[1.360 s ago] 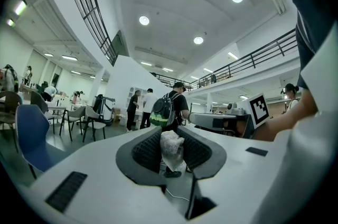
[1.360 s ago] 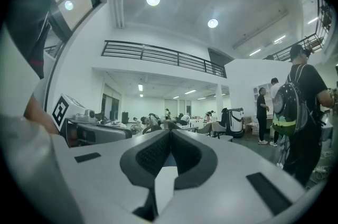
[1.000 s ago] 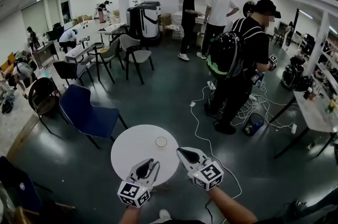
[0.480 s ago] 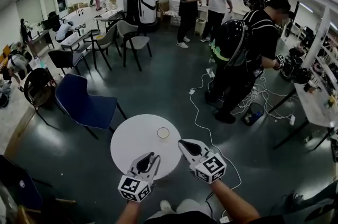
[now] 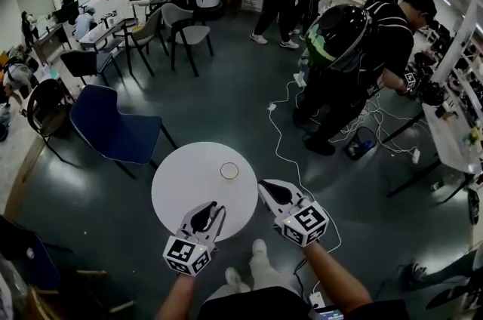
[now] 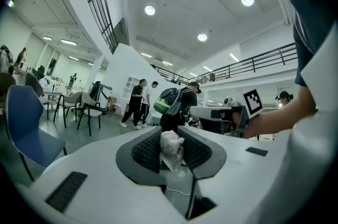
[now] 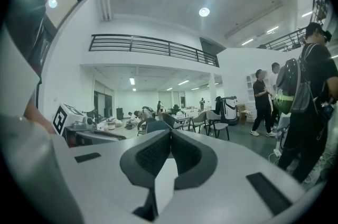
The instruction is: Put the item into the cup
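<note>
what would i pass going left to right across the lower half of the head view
blue chair → left gripper → cup → right gripper → person with the backpack

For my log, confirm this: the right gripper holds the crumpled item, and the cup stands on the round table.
Wrong gripper: the left gripper holds the crumpled item, as the left gripper view shows. The cup stands on the round table.

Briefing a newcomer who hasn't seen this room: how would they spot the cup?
Find the round white table beside the blue chair. The cup stands right of its centre, a small pale ring seen from above, the only thing resting on the tabletop.
</note>
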